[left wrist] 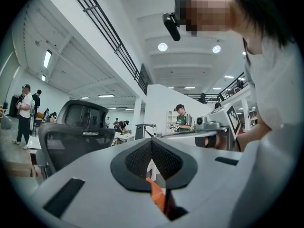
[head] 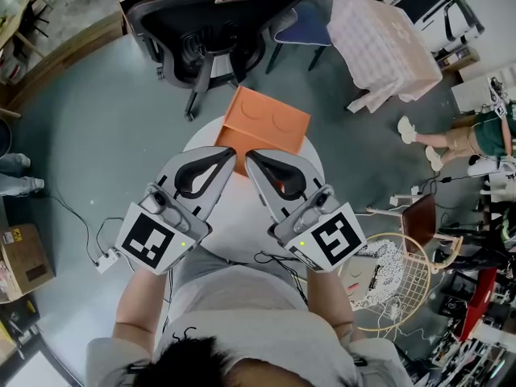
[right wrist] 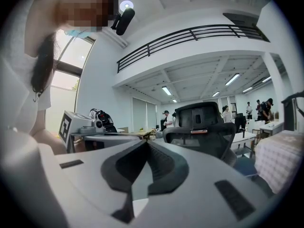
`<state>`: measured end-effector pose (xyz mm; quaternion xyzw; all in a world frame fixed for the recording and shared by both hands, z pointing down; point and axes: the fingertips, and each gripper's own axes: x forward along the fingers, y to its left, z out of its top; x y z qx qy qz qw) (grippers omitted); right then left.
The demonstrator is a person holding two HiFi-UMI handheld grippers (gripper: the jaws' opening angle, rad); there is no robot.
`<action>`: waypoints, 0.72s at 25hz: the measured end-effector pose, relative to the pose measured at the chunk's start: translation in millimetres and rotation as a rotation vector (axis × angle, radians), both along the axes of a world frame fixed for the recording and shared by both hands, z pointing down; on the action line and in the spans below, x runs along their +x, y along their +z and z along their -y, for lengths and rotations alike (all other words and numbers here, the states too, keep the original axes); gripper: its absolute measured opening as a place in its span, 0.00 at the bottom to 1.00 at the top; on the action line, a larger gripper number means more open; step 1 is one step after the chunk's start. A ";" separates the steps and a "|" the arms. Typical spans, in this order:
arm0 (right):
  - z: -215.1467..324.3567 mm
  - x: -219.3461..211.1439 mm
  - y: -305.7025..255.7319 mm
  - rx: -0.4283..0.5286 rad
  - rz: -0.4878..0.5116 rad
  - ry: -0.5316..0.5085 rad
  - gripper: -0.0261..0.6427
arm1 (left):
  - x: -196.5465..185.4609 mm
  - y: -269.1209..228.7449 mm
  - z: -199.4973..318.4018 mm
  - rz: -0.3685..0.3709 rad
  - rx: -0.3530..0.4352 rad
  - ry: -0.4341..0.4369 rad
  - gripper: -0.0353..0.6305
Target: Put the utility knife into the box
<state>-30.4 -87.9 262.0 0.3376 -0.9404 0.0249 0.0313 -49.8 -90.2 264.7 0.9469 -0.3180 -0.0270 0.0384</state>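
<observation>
An orange box (head: 274, 123) lies flat with its lid shut at the far side of a small round white table (head: 242, 224). My left gripper (head: 234, 153) and right gripper (head: 248, 155) are held side by side above the table, both shut and empty, their tips at the box's near edge. A small reddish-orange bit (head: 280, 185) shows through the right gripper's frame; I cannot tell whether it is the utility knife. In the left gripper view, the left gripper (left wrist: 152, 140) has its jaws meeting, and an orange patch (left wrist: 156, 194) shows below. The right gripper (right wrist: 146, 142) is pressed together likewise.
A black office chair (head: 210, 22) stands just beyond the table. A checked cloth (head: 387, 43) drapes a table at the back right. A wire basket stool (head: 399, 285) sits at my right, a cardboard box (head: 24, 256) and a power strip (head: 105, 258) at my left.
</observation>
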 end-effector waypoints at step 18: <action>2.0 3.6 -10.6 0.026 0.022 -0.012 0.05 | 6.2 -14.0 1.3 -0.003 0.080 0.025 0.06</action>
